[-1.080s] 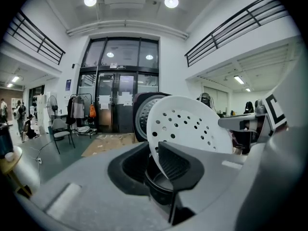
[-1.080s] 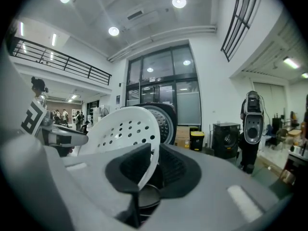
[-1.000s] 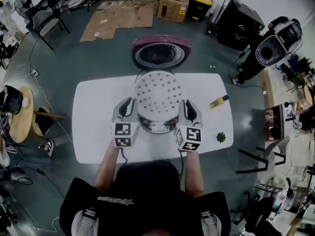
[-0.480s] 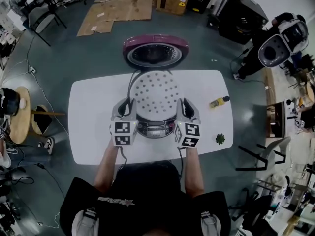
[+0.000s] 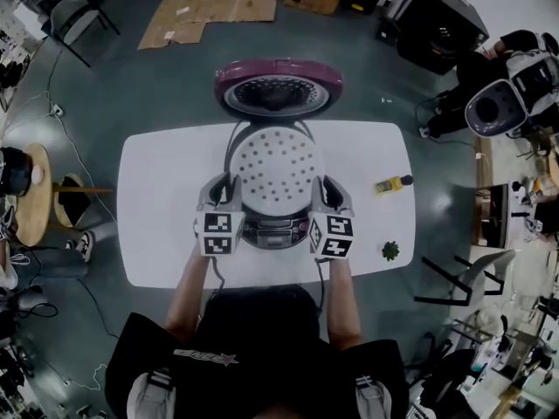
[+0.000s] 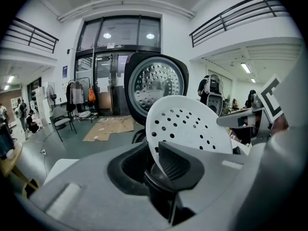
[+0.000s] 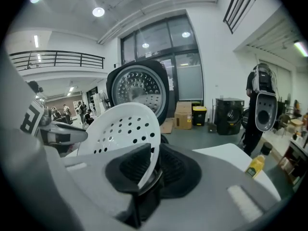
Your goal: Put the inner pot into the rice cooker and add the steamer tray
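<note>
The left tool (image 5: 224, 190) and right tool (image 5: 329, 190) each clamp an opposite rim edge of the round white perforated plastic steamer tray (image 5: 274, 168). The 2 hold it over the grey rice cooker (image 5: 276, 230) on the white surface (image 5: 157, 234), with the cooker's maroon-rimmed lid (image 5: 278, 75) open.

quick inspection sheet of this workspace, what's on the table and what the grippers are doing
surface: white table, mostly bare
job's things: rice cooker in the middle of the table, lid open; white perforated steamer tray held above it; inner pot hidden under the tray
clutter: yellow bottle and a small green thing on the table's right side, apart from the cooker
grippers: left gripper and right gripper each have their fingers shut on the tray's rim, on opposite sides
cables: dark lead running back from the left gripper
surroundings: cardboard sheets and a chair on the floor beyond
</note>
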Available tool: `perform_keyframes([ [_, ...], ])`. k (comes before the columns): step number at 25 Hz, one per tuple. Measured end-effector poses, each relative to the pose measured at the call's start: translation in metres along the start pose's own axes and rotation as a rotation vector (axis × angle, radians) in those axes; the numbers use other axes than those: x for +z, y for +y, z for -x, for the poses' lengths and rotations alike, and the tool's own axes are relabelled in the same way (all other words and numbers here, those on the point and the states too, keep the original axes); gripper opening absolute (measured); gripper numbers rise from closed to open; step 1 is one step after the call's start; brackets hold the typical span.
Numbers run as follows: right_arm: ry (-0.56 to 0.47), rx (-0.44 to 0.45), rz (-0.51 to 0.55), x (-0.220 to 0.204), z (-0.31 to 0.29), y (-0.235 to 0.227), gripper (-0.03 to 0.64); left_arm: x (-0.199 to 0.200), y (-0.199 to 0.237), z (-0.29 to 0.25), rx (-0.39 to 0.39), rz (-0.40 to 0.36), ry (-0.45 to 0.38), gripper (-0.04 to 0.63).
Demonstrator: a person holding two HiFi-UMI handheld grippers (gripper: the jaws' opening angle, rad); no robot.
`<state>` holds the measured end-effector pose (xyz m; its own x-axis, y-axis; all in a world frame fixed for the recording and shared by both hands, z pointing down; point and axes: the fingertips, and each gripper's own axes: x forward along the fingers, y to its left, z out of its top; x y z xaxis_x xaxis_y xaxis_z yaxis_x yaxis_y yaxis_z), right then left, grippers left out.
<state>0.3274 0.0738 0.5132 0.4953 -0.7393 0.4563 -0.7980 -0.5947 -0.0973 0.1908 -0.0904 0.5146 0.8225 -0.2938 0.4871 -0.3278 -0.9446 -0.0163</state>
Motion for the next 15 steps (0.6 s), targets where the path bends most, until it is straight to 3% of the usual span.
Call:
perform_keyframes([
  [15, 0.138, 0.022, -0.002, -0.026, -0.029, -0.006, 0.06, -0.025, 0.001, -0.023, 0.009, -0.013, 0.113, 0.087],
])
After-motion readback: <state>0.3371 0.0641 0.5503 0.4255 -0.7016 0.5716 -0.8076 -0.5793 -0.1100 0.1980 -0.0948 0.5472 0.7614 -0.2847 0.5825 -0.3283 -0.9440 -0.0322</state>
